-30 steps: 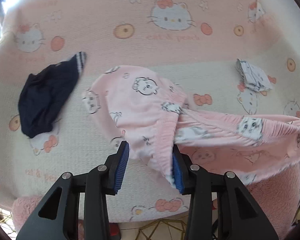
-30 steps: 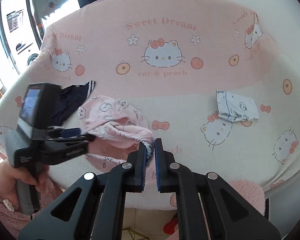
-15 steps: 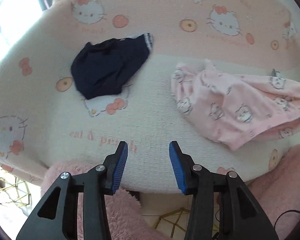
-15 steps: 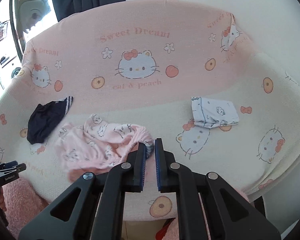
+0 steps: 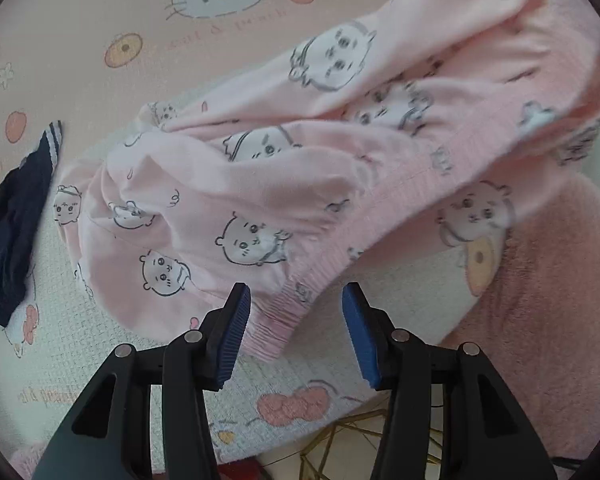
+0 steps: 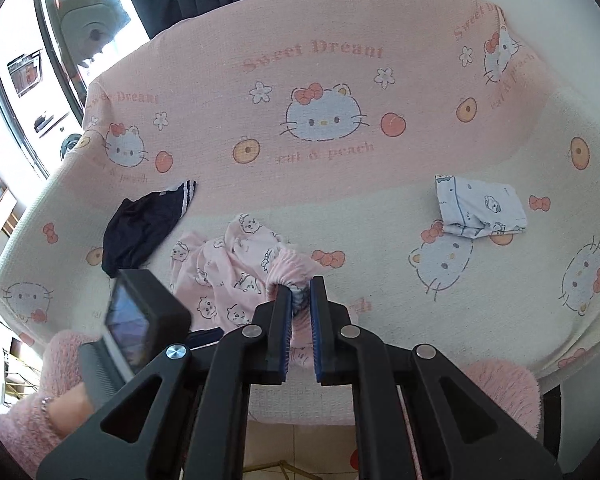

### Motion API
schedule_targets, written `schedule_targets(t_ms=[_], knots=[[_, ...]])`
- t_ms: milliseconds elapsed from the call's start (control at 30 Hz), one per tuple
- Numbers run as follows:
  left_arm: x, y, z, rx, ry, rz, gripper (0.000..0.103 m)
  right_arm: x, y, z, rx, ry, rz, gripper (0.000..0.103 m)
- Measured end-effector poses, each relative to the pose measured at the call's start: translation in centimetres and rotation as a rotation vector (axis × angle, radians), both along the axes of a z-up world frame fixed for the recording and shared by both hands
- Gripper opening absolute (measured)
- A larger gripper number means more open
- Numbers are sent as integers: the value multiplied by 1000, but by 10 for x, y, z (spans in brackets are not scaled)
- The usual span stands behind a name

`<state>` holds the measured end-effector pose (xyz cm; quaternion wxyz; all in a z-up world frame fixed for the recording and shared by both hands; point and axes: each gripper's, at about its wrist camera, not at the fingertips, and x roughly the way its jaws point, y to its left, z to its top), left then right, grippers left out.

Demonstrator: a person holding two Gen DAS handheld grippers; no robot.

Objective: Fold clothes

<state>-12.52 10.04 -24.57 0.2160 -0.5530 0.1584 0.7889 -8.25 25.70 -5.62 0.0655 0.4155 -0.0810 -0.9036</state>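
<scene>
Pink pyjama trousers printed with small cartoon animals lie bunched on the sofa seat. In the left wrist view my left gripper is open, its blue pads either side of a ribbed cuff near the front edge. In the right wrist view my right gripper is shut on the trousers' elastic waistband, holding it slightly raised above the pink trousers. The left gripper's body and the hand holding it show at lower left.
A dark navy garment lies left of the trousers. A folded light blue printed garment sits to the right. The pink and white cat-print cover drapes the sofa back. Fluffy pink cushion edges the front.
My left gripper let go of the trousers, swung away to the left, and has now come back close to the ribbed cuff, still open. The right gripper kept its hold on the waistband.
</scene>
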Motion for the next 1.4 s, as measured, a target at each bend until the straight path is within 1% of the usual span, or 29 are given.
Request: schedule_targets(t_ms=[33, 67, 133, 167, 200, 233, 267, 367, 400, 533, 633, 700, 767, 800, 833, 900, 1000, 1067, 1133, 1200, 1233, 1267, 1300, 1333, 1400], knots=[[-5, -4, -5, -29, 2, 49, 33, 0, 1, 0, -8, 0, 1, 7], [-11, -16, -4, 0, -5, 114, 18, 0, 2, -1, 0, -2, 3, 7], [-23, -47, 11, 122, -16, 257, 18, -2, 2, -6, 31, -14, 2, 8], [-26, -60, 21, 133, 14, 297, 17, -5, 3, -14, 45, -41, 1, 8], [-27, -70, 31, 119, 58, 326, 16, -7, 3, -22, 57, -68, 0, 8], [-28, -79, 41, 119, 86, 348, 15, -11, 0, -34, 48, -100, 11, 8], [-27, -89, 48, 128, 103, 367, 9, -14, -3, -46, 39, -133, 23, 8], [-25, -116, 72, 154, 156, 423, 9, -23, -12, -82, 11, -231, 57, 9], [-25, -126, 80, 163, 173, 442, 9, -26, -19, -95, 23, -269, 71, 11], [-22, -163, 112, 198, 243, 516, 9, -32, -47, -145, 60, -376, 130, 18], [-16, -172, 115, 180, 273, 515, 9, -31, -62, -175, 72, -457, 165, 18], [-14, -176, 109, 167, 267, 513, 9, -29, -71, -192, 76, -501, 190, 18], [-15, -178, 96, 152, 234, 504, 9, -22, -72, -197, 86, -495, 199, 11], [-15, -179, 90, 141, 217, 502, 9, -19, -72, -199, 90, -492, 203, 9], [-15, -179, 82, 134, 197, 502, 9, -17, -67, -194, 88, -476, 181, 6], [-17, -179, 66, 127, 148, 500, 9, -18, -50, -179, 68, -426, 119, 5], [-18, -174, 42, 114, 71, 465, 10, -22, -20, -148, 28, -347, 41, 5], [-15, -167, 29, 111, 19, 432, 12, -24, -6, -129, 5, -304, 17, 5], [-4, -157, 18, 104, -18, 392, 16, -28, -4, -114, 8, -276, 16, 5], [7, -148, 15, 93, -20, 365, 28, -28, -7, -105, 1, -262, 28, 5], [13, -145, 17, 94, -4, 359, 30, -28, -10, -102, -4, -258, 38, 5], [19, -142, 20, 99, 4, 351, 37, -27, -13, -100, -8, -254, 48, 5], [25, -139, 23, 107, 6, 341, 41, -29, -17, -99, -1, -253, 58, 5], [30, -136, 26, 110, 9, 321, 41, -30, -22, -98, 6, -249, 70, 5], [34, -126, 26, 90, 19, 266, 41, -29, -31, -99, 16, -242, 88, 5]])
